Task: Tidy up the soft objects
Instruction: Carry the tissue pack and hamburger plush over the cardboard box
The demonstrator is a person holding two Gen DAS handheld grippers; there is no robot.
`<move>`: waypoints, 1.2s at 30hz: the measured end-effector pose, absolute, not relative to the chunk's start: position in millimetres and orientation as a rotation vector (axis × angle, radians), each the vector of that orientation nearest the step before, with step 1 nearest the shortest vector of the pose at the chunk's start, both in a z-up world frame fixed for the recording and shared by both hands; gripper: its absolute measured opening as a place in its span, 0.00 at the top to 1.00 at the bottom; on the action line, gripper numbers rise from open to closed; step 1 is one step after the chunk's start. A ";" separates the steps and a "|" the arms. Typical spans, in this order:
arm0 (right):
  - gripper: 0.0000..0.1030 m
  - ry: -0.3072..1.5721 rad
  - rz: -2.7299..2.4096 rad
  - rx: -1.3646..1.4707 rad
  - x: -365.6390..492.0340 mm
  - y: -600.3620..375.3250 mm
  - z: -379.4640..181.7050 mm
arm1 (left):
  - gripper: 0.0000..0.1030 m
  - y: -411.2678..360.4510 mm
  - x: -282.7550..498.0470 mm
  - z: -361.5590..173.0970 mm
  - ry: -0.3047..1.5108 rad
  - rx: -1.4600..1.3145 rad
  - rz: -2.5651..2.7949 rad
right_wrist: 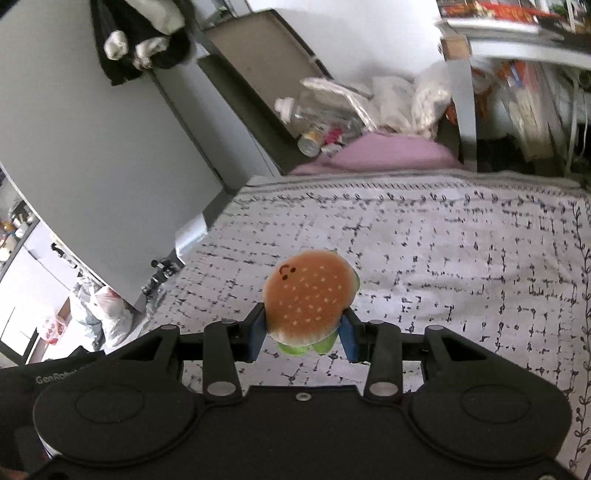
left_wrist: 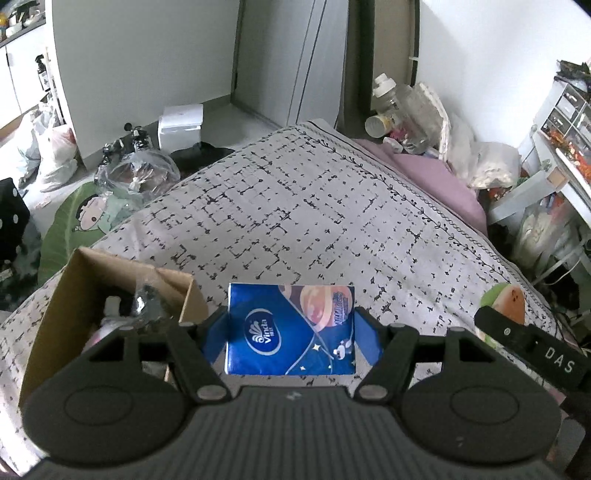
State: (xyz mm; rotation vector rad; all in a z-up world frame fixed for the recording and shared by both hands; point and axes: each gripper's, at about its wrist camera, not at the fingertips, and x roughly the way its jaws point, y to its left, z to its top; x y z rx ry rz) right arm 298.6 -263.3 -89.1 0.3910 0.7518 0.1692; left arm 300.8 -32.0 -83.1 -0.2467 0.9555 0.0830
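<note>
Holding, left tool (left_wrist: 291,328): pinches blue tissue pack (left_wrist: 291,328) above bed's (left_wrist: 314,206) near edge.
Right tool (right_wrist: 303,332): clamps burger plush (right_wrist: 308,295) over the bed.
Obstacle: cardboard box (left_wrist: 70,291) just left of the pack.
Open room: bed middle.

We see a bedroom in a home. A bed (left_wrist: 314,206) with a grey patterned cover fills the middle, with a pink blanket (left_wrist: 436,177) at its far end. Around it are plastic bags (left_wrist: 55,155) on the floor, a cushion with a cartoon face (left_wrist: 88,218), shelves full of books (right_wrist: 524,92), and dark clothes (right_wrist: 140,33) hanging on the wall.
</note>
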 end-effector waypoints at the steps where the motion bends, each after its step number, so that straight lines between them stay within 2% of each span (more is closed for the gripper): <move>1: 0.61 0.739 0.176 0.388 294.5 -262.8 -85.8 | 0.33 -29.9 296.9 -80.7 0.953 -0.251 0.083; 19: 0.61 0.601 0.233 0.377 232.0 -243.9 -43.7 | 0.33 18.0 235.3 -28.6 0.862 -0.264 0.103; 36: 0.61 0.608 0.351 0.245 211.5 -173.6 -32.0 | 0.33 71.6 194.1 -16.6 0.824 -0.289 0.132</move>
